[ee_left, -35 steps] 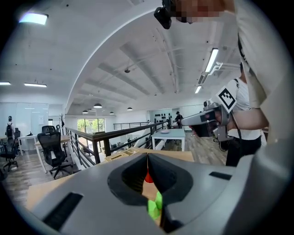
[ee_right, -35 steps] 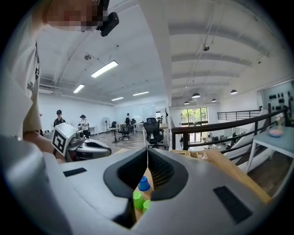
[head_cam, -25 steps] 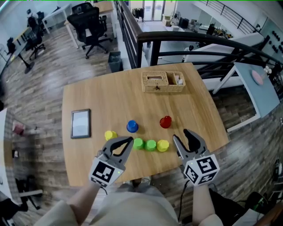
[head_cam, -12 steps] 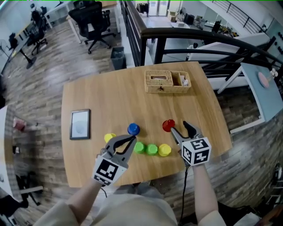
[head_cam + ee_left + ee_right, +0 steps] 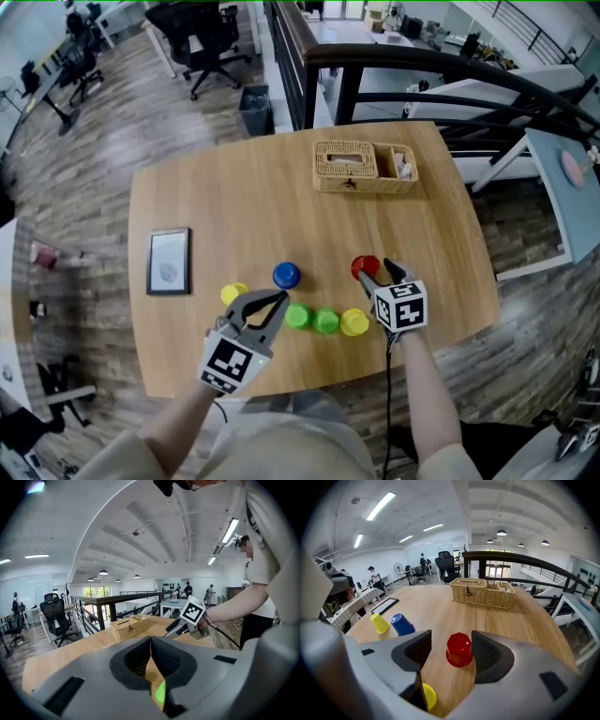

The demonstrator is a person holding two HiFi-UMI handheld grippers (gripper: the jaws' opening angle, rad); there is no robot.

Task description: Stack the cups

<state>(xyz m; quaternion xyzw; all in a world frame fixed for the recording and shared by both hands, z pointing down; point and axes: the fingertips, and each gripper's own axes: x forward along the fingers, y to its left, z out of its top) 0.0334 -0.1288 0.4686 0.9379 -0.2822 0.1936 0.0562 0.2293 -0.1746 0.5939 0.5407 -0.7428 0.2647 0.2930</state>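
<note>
Pale wood table [image 5: 225,197] fills my head view, with an office floor and a dark railing beyond it. Six small plastic cups stand on it mouth down, none stacked.

Nearest the front edge, two green cups [image 5: 298,316] [image 5: 325,321] and a yellow cup [image 5: 353,322] sit close side by side in a row. A blue cup [image 5: 286,275] stands just behind the first green one. A second yellow cup [image 5: 233,292] stands apart to the left.

Off to the right is the red cup [image 5: 364,267], glossy, with a faceted flat base facing up and a flared rim on the wood.

My right gripper [image 5: 377,271] points steeply down at that red cup. Its jaws have just been opening and now stand wide, one on each side of the cup, with clear gaps to both pads.

My left gripper [image 5: 272,302] is clenched with nothing in it. It hovers over the front edge between the lone yellow cup and the green ones, and green shows just below its closed jaws.

At the far side rests a wicker basket [image 5: 366,167]. A flat grey tablet [image 5: 170,262] lies at the left.
</note>
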